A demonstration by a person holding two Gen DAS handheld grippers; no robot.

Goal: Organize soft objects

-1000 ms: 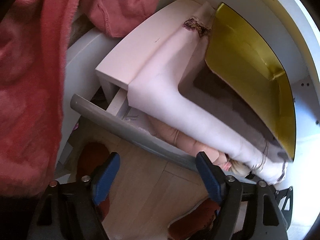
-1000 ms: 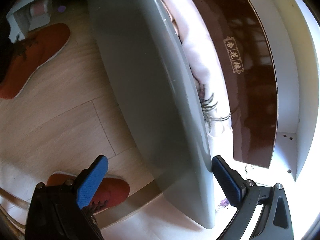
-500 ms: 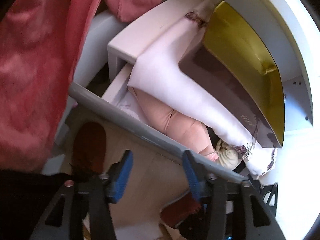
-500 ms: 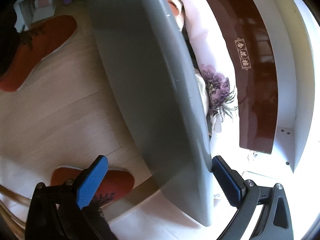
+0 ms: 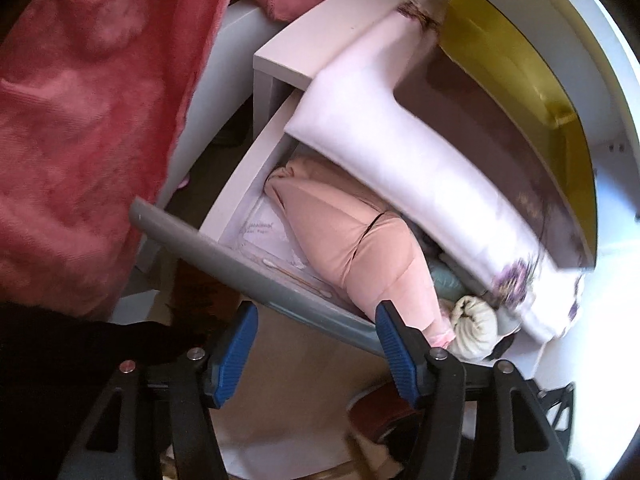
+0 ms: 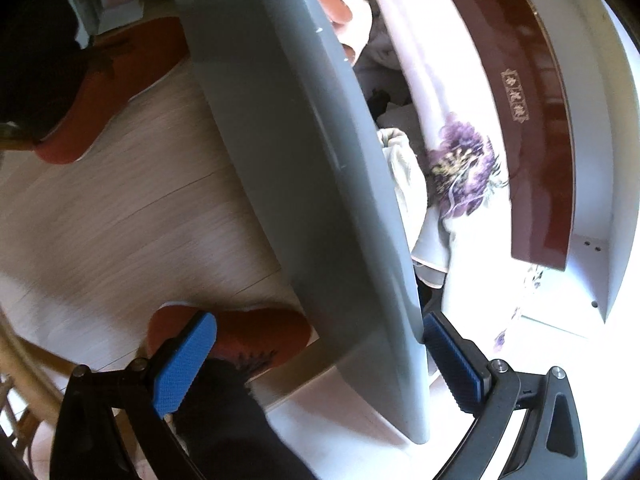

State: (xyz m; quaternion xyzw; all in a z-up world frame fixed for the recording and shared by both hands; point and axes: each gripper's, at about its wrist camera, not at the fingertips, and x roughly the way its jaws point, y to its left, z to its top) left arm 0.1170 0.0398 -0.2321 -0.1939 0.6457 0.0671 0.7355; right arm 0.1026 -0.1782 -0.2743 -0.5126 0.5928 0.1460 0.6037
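A drawer with a grey front (image 5: 240, 256) stands pulled out of a white cabinet. Inside lie a peach garment (image 5: 352, 232), a long white folded cloth with purple flowers (image 5: 400, 160) and a cream rolled piece (image 5: 476, 328). My left gripper (image 5: 316, 350) points down over the grey front, which runs between its blue fingers; the jaws are opening and the pads do not press on it. My right gripper (image 6: 318, 360) is wide open astride the same grey front (image 6: 300, 160), its right pad close to the inner edge. The flowered cloth (image 6: 460, 168) shows beyond the front.
A pink fleece garment (image 5: 80, 120) hangs at the left. A gold-lined box (image 5: 520, 80) with a dark red glossy lid (image 6: 532, 120) lies along the back of the drawer. Red slippers (image 6: 240, 340) rest on the wooden floor (image 6: 120, 220) below.
The drawer has slid further out, uncovering more of the peach garment, the cream roll and the flowered cloth. My left jaws narrowed, then widened again. The right gripper stayed wide open.
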